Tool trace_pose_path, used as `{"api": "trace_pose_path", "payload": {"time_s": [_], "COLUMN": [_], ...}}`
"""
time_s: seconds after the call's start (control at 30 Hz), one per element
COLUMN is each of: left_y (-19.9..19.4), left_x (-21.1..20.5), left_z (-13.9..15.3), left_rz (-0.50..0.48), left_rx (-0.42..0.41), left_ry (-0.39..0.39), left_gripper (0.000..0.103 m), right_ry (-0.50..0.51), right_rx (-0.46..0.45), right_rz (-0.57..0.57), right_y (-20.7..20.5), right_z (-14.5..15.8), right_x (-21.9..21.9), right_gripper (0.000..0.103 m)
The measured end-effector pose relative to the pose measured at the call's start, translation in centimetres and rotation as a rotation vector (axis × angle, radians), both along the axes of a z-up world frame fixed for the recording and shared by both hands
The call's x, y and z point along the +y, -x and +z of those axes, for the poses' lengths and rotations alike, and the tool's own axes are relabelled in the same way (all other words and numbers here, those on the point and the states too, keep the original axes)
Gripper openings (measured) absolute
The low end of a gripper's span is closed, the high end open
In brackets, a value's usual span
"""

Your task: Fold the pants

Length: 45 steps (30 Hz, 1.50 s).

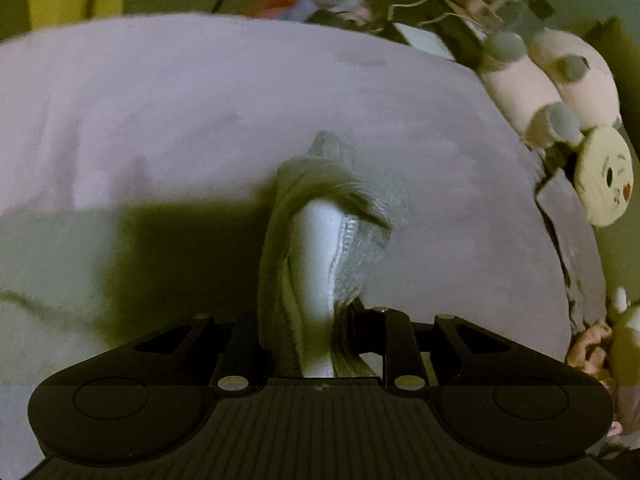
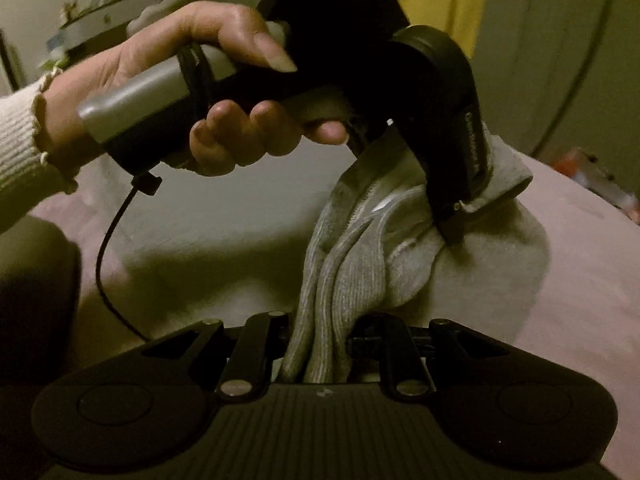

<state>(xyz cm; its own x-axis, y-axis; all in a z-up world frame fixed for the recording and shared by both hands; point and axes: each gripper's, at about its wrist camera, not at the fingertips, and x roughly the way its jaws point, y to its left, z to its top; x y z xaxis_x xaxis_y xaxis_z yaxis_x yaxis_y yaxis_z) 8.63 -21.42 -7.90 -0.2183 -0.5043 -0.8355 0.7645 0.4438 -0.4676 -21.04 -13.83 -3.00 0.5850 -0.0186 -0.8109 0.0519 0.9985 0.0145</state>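
The grey pants (image 1: 360,236) are bunched into a thick fold that hangs over the pale pink bed sheet (image 1: 160,120). My left gripper (image 1: 316,280) is shut on this fold, and the cloth hides its fingers. In the right wrist view the same pants (image 2: 348,272) rise out of my right gripper (image 2: 324,320), which is also shut on them. Just beyond it, the left gripper (image 2: 452,224) clamps another part of the waist end, held by a hand (image 2: 224,60) in a cream knit sleeve (image 2: 16,152). The two grippers are close together.
Pink plush toys (image 1: 560,80) and a round face cushion (image 1: 604,176) lie along the bed's right edge. Clutter (image 1: 320,0) sits beyond the far edge. A black cable (image 2: 104,264) hangs from the left gripper's handle. The sheet (image 2: 580,280) spreads wide around the pants.
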Motion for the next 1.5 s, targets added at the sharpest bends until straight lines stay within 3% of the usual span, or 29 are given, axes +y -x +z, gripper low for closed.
{"api": "trace_pose_path", "payload": {"time_s": [0.27,0.53,0.67,0.83,1.0,1.07,1.13,1.2,1.33,1.43,1.5], "left_y": [-3.0,-5.3,-6.1,-6.9,-7.2,-7.4,-8.0,-8.6,-8.3,-7.8,-7.6], "left_x": [3.5,6.7,7.9,8.0,8.5,8.6,8.9,9.2,9.3,9.4,9.6], "left_z": [-2.4,-2.6,-2.9,-4.9,-5.3,-5.4,-5.5,-5.7,-5.0,-4.1,-3.8], "left_rz": [0.05,0.094,0.107,0.135,0.136,0.129,0.142,0.18,0.176,0.149,0.152], "left_rx": [0.075,0.109,0.111,0.145,0.172,0.188,0.258,0.323,0.295,0.277,0.287], "left_ry": [0.013,0.069,0.064,0.03,0.06,0.072,0.102,0.128,0.118,0.135,0.136], "left_gripper": [0.026,0.027,0.027,0.036,0.036,0.041,0.062,0.072,0.076,0.089,0.09], "right_ry": [-0.014,-0.013,-0.021,-0.002,-0.013,0.013,0.031,0.032,0.042,0.041,0.031], "right_rx": [0.07,0.09,0.098,0.139,0.181,0.189,0.206,0.219,0.233,0.247,0.248], "right_rz": [0.031,0.066,0.084,0.12,0.089,0.103,0.113,0.117,0.123,0.132,0.143], "right_y": [-2.5,-2.3,-2.3,-2.3,-1.4,-1.2,-1.0,-0.8,-0.3,0.0,0.2], "right_z": [-2.3,-1.1,-1.2,-1.4,-2.5,-2.6,-2.5,-2.2,-1.6,-1.0,-0.6], "right_x": [2.1,-0.2,-0.7,-1.3,-2.8,-2.9,-3.1,-3.5,-4.4,-4.9,-5.2], "right_gripper": [0.016,0.016,0.016,0.018,0.018,0.018,0.022,0.027,0.03,0.035,0.039]}}
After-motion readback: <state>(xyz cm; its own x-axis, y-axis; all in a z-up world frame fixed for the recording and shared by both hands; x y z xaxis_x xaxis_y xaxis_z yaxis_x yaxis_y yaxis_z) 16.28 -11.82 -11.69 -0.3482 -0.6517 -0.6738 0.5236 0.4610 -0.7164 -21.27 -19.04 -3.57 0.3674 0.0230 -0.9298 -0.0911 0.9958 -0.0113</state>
